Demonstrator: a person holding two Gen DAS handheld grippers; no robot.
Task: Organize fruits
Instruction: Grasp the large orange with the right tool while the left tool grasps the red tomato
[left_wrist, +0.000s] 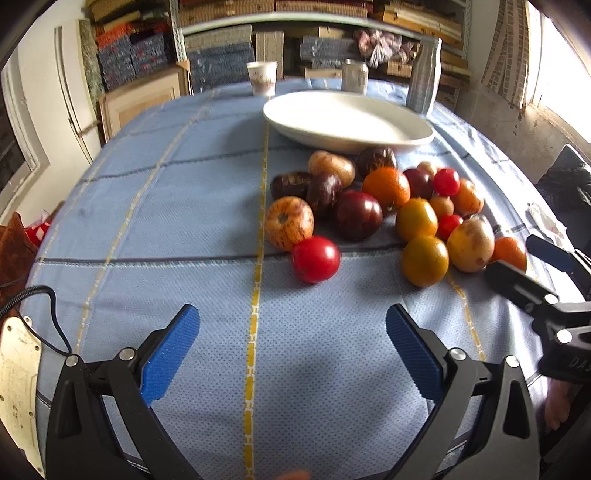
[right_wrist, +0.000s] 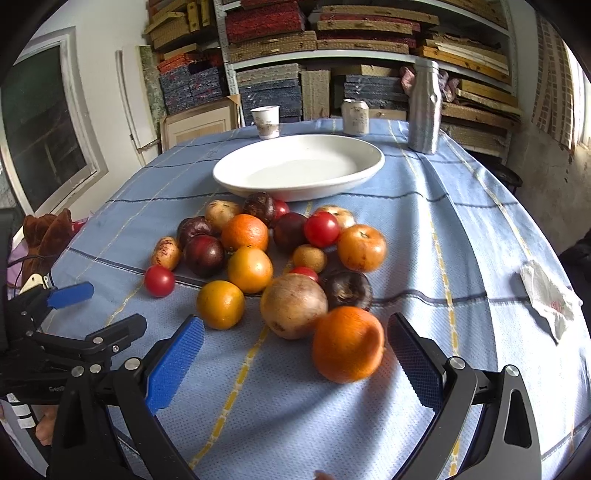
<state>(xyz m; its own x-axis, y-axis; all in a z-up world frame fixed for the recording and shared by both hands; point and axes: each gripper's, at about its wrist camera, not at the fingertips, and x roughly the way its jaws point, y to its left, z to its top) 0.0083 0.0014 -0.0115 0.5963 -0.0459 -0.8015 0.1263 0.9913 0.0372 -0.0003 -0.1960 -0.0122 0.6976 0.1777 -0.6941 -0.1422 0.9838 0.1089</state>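
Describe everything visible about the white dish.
The white dish is a wide, shallow oval with a smooth, glossy, ceramic-looking surface and a low raised rim. It is empty and sits flat and upright on the blue tablecloth, beyond the fruit pile. The nearest fruits lie at its front edge; whether they touch it cannot be told. A cup, can and bottle stand behind it.

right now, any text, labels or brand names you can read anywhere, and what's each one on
"DAS", cut off at the frame edge: on the right gripper body, seen from the left wrist view.
"Gen", cut off behind a finger: on the left gripper body, seen from the right wrist view.
Paper cup: printed marks, too blurred to read.
Can: printed marks, too blurred to read.
Crumpled wrapper: a red mark, unreadable.
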